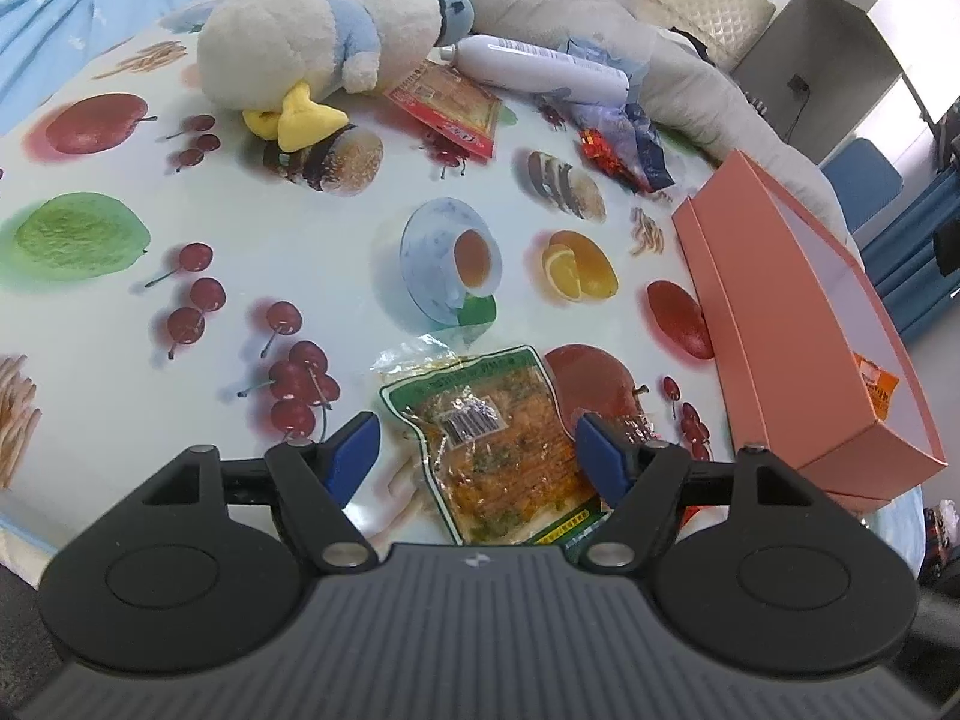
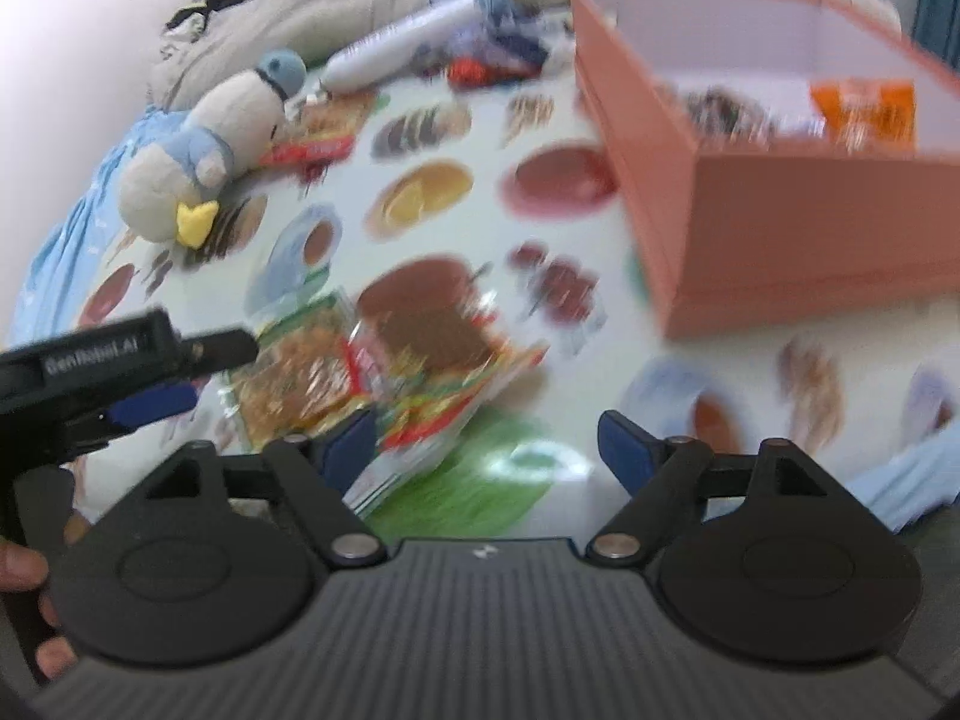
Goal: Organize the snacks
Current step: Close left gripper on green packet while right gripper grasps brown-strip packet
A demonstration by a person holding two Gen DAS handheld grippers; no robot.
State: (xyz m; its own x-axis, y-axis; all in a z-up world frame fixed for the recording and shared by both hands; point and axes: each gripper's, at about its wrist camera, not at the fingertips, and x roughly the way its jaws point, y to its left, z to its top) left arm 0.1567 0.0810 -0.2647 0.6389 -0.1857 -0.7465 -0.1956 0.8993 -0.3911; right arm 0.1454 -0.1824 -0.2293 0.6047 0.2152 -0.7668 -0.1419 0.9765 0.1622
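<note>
The left gripper [image 1: 477, 450] sits nearest, its jaws spread wide over a green-edged snack packet [image 1: 492, 438] that lies flat on the counter [image 1: 252, 192]. The packet is between the blue pads, which stand clear of its sides; nothing is gripped yet. To take it well, I'd say lower until the pads flank the packet's middle, then close across the narrow width so the slippery film doesn't buckle or slide out.

The pink box [image 1: 798, 348] stands open at about 2 o'clock from this gripper, near but apart, with an orange packet [image 1: 876, 384] already inside. That looks like the place to carry the snack.

The right gripper [image 2: 486, 444] is also wide and empty in a blurred view. A red-and-green packet [image 2: 456, 384] lies at its 11 o'clock, by the left pad; touching or not, I cannot tell. More snacks [image 1: 450, 105] wait at 12 o'clock beside a plush toy [image 1: 312, 54].
</note>
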